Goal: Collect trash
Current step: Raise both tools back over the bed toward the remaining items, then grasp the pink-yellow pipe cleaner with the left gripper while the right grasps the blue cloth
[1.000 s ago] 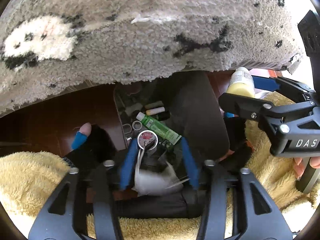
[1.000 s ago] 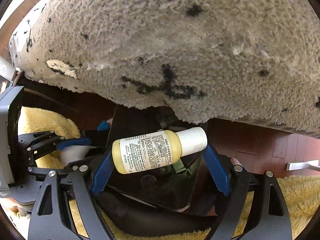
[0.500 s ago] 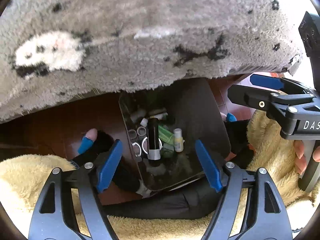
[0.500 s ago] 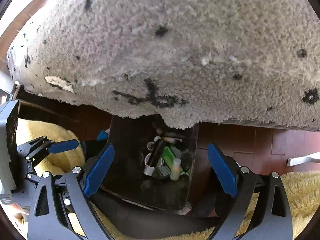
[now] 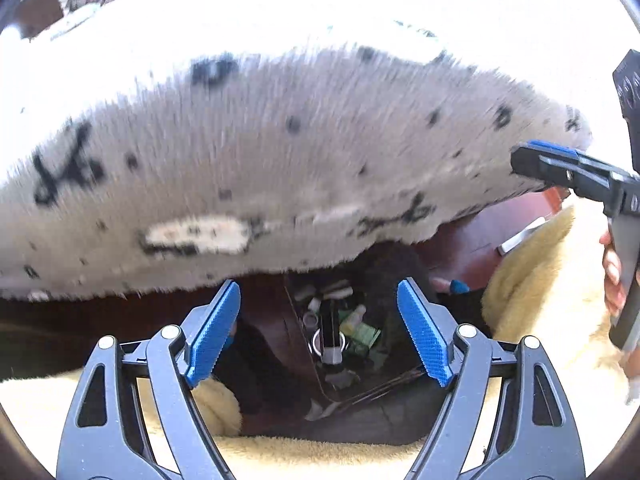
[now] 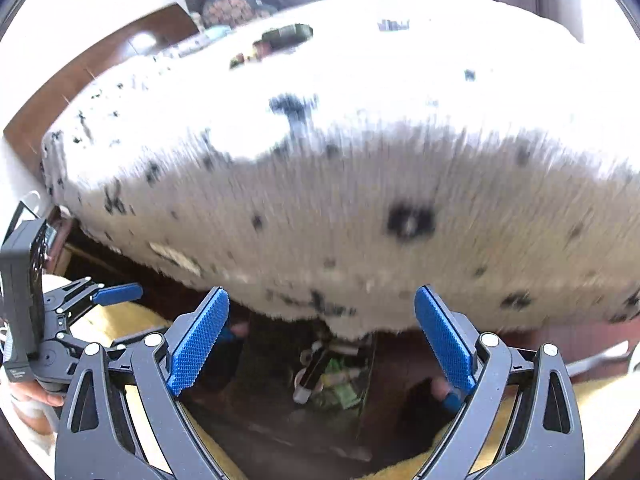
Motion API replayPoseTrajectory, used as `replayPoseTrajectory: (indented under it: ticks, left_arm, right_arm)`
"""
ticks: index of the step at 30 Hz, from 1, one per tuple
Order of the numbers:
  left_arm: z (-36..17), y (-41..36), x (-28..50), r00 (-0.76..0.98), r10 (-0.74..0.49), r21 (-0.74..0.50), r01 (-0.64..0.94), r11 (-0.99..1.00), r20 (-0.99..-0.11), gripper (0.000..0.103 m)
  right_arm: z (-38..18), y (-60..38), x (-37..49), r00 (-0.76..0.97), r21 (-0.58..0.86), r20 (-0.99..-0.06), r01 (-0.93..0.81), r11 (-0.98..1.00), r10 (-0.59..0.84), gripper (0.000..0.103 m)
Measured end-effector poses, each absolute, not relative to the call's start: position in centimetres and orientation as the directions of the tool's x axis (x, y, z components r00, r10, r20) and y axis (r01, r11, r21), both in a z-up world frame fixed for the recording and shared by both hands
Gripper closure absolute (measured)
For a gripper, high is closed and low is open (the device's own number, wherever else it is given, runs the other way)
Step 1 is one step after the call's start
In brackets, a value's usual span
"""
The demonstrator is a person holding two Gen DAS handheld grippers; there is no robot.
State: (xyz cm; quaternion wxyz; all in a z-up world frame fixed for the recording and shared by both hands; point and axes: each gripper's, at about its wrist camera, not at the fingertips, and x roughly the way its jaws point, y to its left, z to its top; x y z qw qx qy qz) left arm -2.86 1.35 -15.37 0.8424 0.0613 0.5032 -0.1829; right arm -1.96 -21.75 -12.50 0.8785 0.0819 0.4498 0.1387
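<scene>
A dark trash bin stands on the floor under the table edge, holding several small bottles, tubes and wrappers. My left gripper hangs above it, its jaws opening, with nothing between the blue pads. In the right wrist view the same bin and its trash lie below my right gripper, which is wide open and empty. Each gripper shows in the other's view: the right gripper at the right edge, the left gripper at the left.
A shaggy grey-white speckled cover drapes over the table and overhangs the bin. Yellow fluffy fabric surrounds the bin on dark red floor. A hand grips the right handle. Small dark items lie on the tabletop.
The left gripper let go of white crumpled trash and the right let go of a yellow bottle; both dropped into the bin. Both grippers widened and rose, so the bin looks smaller.
</scene>
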Motion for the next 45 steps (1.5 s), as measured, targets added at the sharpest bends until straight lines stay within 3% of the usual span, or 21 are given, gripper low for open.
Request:
replayPoseTrajectory:
  ticks: [9, 20, 30, 45]
  left_arm:
    - [-8.7, 1.6, -1.2, 0.541, -0.258, -0.035, 0.387, 0.922, -0.800, 0.023]
    - [-5.1, 5.1, 4.8, 0.630, -0.196, -0.014, 0.281, 0.960, -0.751, 0.022]
    - [-5.9, 8.7, 12.1, 0.633, -0.099, 0.000, 0.155, 0.988, -0.768, 0.022]
    - [-8.4, 4.4, 24.3, 0.594, -0.102, -0.013, 0.152, 0.988, -0.798, 0.023]
  right_arm:
    - [-5.3, -22.0, 0.3, 0.668, 0.139, -0.698, -0.227, 0.964, 0.258, 0.008]
    - [-2.9, -21.6, 5.2, 0.682, 0.062, -0.699, -0.239, 0.969, 0.213, 0.008]
    - [-4.7, -22.0, 12.6, 0.644, 0.113, -0.739, -0.171, 0.979, 0.198, 0.008]
    - [-7.4, -25.3, 26.0, 0.630, 0.066, -0.776, 0.015, 0.998, 0.042, 0.008]
